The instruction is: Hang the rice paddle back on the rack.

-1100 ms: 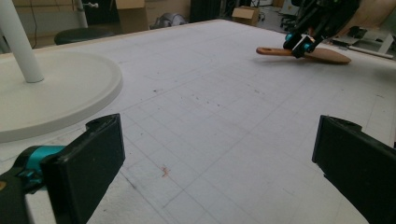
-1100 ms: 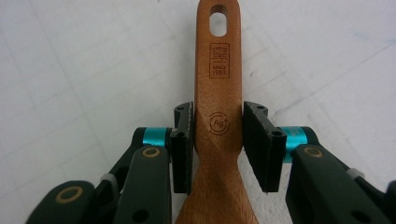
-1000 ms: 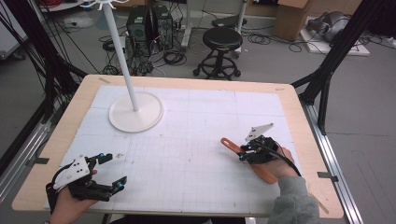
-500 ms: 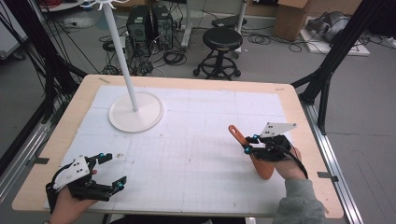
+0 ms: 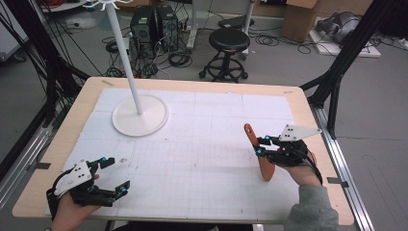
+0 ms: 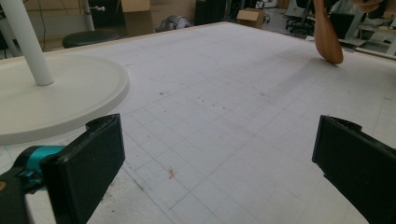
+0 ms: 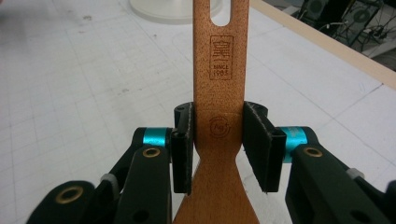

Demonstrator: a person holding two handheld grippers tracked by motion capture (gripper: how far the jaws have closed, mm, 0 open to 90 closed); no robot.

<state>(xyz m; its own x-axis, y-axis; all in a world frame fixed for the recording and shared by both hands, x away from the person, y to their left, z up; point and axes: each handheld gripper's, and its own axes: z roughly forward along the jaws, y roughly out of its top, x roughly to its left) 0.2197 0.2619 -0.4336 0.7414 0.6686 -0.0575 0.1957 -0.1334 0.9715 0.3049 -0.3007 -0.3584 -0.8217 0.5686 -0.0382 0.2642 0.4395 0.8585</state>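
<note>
Spatula held up, stand waiting

Wood is what the right gripper [image 5: 262, 147] has hold of: a flat wooden spatula [image 5: 257, 151], clamped by its narrow handle just above where the blade widens. In the right gripper view the two black pads [image 7: 183, 147] press the handle from either side, and a hanging slot [image 7: 223, 14] shows near the handle's end. The spatula is lifted over the right side of the table [image 5: 298, 103], handle end pointing away. The left gripper [image 5: 108, 175] rests at the near left corner, jaws spread wide, holding nothing. The white stand [image 5: 139, 115] sits far left, well apart. My guess: this is the carrying step; next, bring the slot to a hook on that stand.
</note>
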